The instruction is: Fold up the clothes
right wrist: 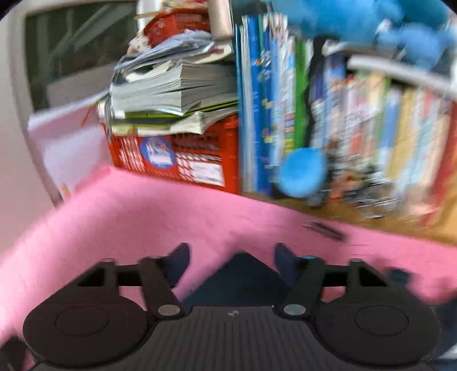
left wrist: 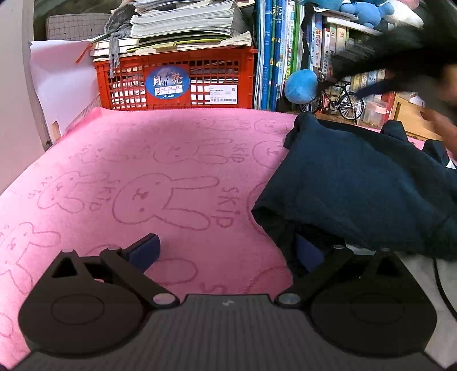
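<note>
Roughly, by item:

Left gripper: jaws spread wide with nothing between them, held low over the pink towel. Its right finger sits at the near edge of the navy garment, partly under an overhanging fold; contact there cannot be told.

Right gripper: jaws parted and holding nothing. Its view is smeared by motion blur. A dark blue corner of cloth shows just below the gap between the fingers, not pinched by them.

Navy garment: lies bunched and loosely doubled over on the right part of the pink towel, with a rumpled edge near the left gripper and more folds running off to the right.

Pink towel: spread flat over the work surface, printed with rabbit outlines and the word SKIP; its left and middle parts are bare.

Hand: a person's hand shows at the right edge of the left wrist view, above the far side of the garment, under a dark blurred shape.

Red crate: stands behind the far edge of the towel, with a round blue sticker and a white barcode label on its front.

Stack of books and papers: piled on top of the crate.

Upright books: stand just right of the crate.

Blue plush ball: rests in front of those books.

Model bicycle: stands just right of the ball.
</note>
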The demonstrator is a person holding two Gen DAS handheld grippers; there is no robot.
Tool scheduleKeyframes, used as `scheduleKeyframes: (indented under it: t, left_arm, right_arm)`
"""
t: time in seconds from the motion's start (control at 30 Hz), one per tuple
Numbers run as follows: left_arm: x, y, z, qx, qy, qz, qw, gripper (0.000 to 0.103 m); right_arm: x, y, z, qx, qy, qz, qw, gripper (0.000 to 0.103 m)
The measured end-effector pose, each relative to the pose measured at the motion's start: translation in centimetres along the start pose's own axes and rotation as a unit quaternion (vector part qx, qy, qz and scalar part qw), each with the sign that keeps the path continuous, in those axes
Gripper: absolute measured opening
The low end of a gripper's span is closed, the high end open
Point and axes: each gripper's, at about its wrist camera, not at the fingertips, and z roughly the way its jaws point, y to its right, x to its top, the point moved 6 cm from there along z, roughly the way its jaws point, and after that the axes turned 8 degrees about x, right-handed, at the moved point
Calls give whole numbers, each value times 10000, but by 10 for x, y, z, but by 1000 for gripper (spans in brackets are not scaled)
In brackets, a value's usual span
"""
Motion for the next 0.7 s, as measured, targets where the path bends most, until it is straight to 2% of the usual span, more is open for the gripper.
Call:
scheduleKeyframes:
  t: [0.1,0.17,0.2,0.3,0.37,0.4,0.47,0.53,0.7]
  left_arm:
    - [0,1,-1,41,34,51,10000,102]
    - [0,3,-3,119,77,144,9998,102]
    - [0,4,-3,164,100,199,9996,102]
    - [0,8,-6,321,190,384,9986,102]
    - [0,11,-8,418,248,500,9976,102]
    - [0,13,-9,468,280,562,9969,102]
    - [1,16,-10,541,321,662,9958,101]
    - [2,19,-11,634,369,771,9943,101]
    - [2,23,-14,796,455,939,9914,101]
  right_arm:
    - [-28,18,-49,-634,-37,-434,9970,82]
    - [-60,63,-82,-1178,90,32,9930,92]
    - [-80,89,-100,-1491,142,422,9878,94]
    - [-135,157,-151,-2312,134,1428,9623,95]
    - [-173,188,-175,-2704,-98,1967,9424,95]
    - [-188,194,-182,-2690,-125,2101,9399,95]
    - [-206,193,-192,-2343,89,2219,9465,95]
    - [-207,185,-191,-2011,337,2141,9553,95]
    - [-192,165,-156,-1527,189,2054,9665,94]
